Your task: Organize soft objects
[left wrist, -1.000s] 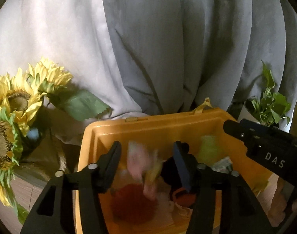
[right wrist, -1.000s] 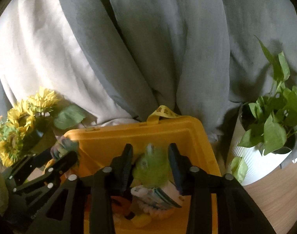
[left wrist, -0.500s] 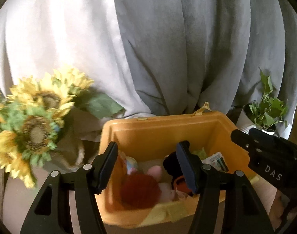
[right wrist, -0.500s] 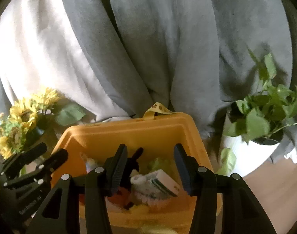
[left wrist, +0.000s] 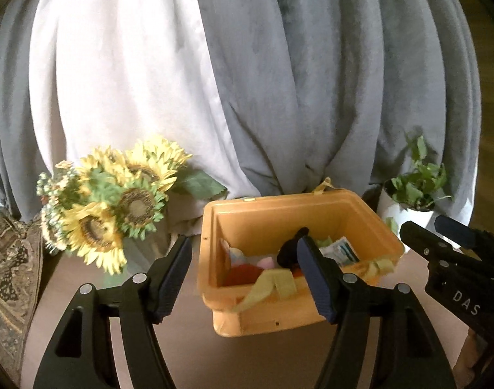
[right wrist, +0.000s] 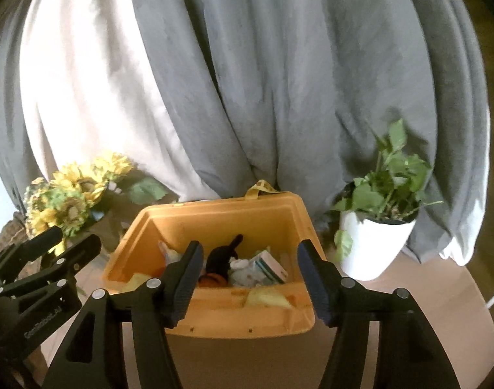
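The orange bin (right wrist: 214,317) sits on the table straight ahead of both grippers, and the soft toys (right wrist: 221,259) lie inside it. The left gripper (left wrist: 243,278) and the right gripper (right wrist: 250,278) both have their fingers spread wide and hold nothing. The bin looks more centered in front of the right gripper, so I think that one is better placed to reach in.

Curtains (right wrist: 279,81): we see grey and white folds across the top.
Sunflowers (left wrist: 117,201): left of frame.
Potted plant (right wrist: 379,220): right, on the table (right wrist: 425,317).
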A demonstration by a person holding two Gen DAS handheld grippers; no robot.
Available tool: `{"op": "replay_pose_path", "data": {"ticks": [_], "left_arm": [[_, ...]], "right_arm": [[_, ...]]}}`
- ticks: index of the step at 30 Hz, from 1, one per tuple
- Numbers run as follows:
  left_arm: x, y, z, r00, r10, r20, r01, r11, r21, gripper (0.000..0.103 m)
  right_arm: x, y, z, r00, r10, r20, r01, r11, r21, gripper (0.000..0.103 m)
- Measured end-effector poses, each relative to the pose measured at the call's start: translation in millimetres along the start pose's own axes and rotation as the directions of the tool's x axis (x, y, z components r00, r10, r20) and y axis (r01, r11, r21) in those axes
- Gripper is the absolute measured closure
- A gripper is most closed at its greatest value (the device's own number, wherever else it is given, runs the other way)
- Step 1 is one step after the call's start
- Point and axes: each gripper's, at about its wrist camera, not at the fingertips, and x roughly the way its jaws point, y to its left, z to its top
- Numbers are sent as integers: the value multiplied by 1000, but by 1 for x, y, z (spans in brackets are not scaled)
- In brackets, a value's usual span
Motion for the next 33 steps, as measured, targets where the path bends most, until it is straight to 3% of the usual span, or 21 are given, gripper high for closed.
{"op": "replay_pose_path", "data": {"ticks": [20,28,33], "left_arm": [[-112,-3,-37,998,-17,55,15,999,31,36],[-160,-10,-56,996,6,87,-7,1000,10,27],[-195,-14,-72,994,25,107,-26,1000,2,19]], "right_arm": [[-116,9,-40,997,-27,74,26,999,19,42],[-157,10,-57,996,-6,84,6,1000,-4,41],[-184,8,-70,995,-6,99,6,1000,-5,33]]}}
